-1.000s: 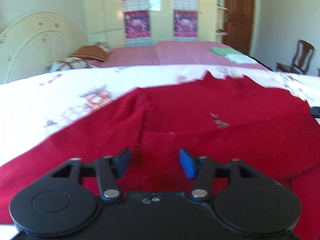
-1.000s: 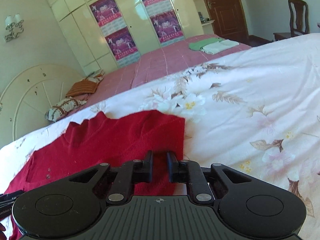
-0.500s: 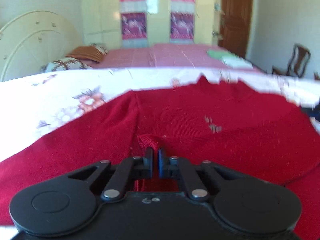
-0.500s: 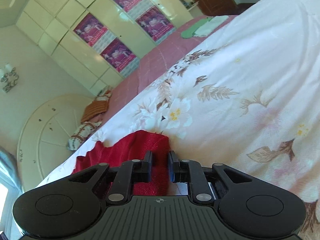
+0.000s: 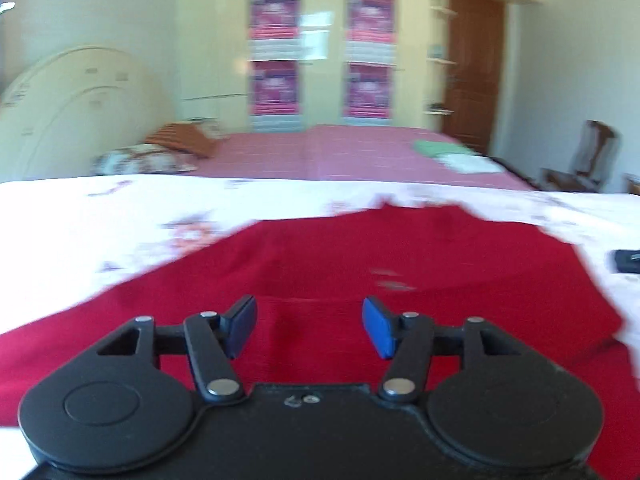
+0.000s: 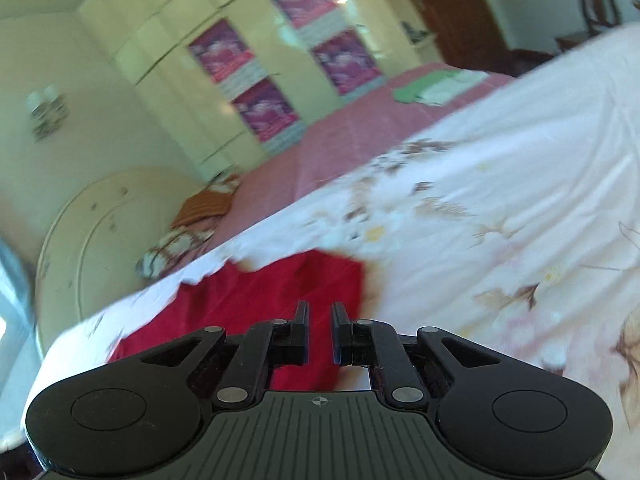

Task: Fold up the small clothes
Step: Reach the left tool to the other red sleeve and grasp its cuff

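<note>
Both tools over the red sweater point(image 5: 360, 264) — left point(image 5: 309, 326) just spread, right point(image 6: 320, 332) barely parted.

floral bedsheet point(image 5: 80, 216), red sweater point(image 5: 400, 256) (flat)

We look from both wrists, low and close over the bed point(image 5: 80, 216), forward along the tongs toward the wardrobe point(image 5: 320, 60). Right view is rolled. Both share the red sweater point(image 6: 280, 292) and far pink bed point(image 6: 360, 136).
</note>
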`<state>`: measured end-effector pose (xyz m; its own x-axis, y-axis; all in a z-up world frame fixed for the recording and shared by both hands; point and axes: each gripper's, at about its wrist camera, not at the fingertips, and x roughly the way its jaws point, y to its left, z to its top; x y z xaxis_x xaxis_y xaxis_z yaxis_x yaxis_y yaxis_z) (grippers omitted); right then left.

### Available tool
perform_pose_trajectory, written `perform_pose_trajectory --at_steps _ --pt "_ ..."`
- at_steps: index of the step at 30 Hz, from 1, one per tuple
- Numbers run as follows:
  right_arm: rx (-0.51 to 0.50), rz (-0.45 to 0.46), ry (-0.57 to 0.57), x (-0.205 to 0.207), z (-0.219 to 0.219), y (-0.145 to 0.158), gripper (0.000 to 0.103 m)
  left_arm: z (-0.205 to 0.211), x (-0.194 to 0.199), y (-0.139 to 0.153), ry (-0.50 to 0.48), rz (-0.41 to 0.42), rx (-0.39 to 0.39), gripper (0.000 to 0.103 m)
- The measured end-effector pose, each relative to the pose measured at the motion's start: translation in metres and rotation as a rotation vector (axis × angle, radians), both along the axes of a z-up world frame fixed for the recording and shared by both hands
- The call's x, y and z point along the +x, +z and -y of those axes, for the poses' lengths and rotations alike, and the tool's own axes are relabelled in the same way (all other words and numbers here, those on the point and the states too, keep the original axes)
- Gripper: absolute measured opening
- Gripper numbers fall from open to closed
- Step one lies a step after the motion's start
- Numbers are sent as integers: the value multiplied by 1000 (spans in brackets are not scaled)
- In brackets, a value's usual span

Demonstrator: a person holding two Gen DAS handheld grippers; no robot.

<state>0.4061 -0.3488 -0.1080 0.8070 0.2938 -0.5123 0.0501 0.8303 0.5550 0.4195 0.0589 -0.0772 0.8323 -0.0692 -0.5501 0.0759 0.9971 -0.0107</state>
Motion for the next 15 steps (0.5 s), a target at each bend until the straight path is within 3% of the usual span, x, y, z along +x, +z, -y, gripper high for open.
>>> perform_pose_trajectory --at_steps 3,5,7,8,10,11,12,13,15 --pt "-84 15 100 -24 -32 5 10 29 0 -14 -100 -39 -34 59" --pt "-151 -17 147 -30 -52 -2 10 34 11 -36 -79 -136 -43 61" --pt "-188 -95 155 -27 -63 -16 10 29 11 -43 -69 -118 -84 63" --pt "-191 -98 150 -26 -67 -16 10 26 10 -38 -69 -128 -89 63" --pt "-224 -95 108 -27 -73 -6 12 10 -1 -24 -24 -67 -103 72" --pt "-235 -69 77 -30 -75 0 32 -5 -9 -19 6 -30 -120 81" --pt "-254 -39 34 -34 -76 5 57 -25 -15 -15 46 -15 -148 81" --pt "-282 -11 -13 -38 -78 9 99 -46 -21 -14 89 -11 -181 80" --pt "-272 12 -19 -41 -76 11 90 -95 -38 -15 205 -16 -248 71"
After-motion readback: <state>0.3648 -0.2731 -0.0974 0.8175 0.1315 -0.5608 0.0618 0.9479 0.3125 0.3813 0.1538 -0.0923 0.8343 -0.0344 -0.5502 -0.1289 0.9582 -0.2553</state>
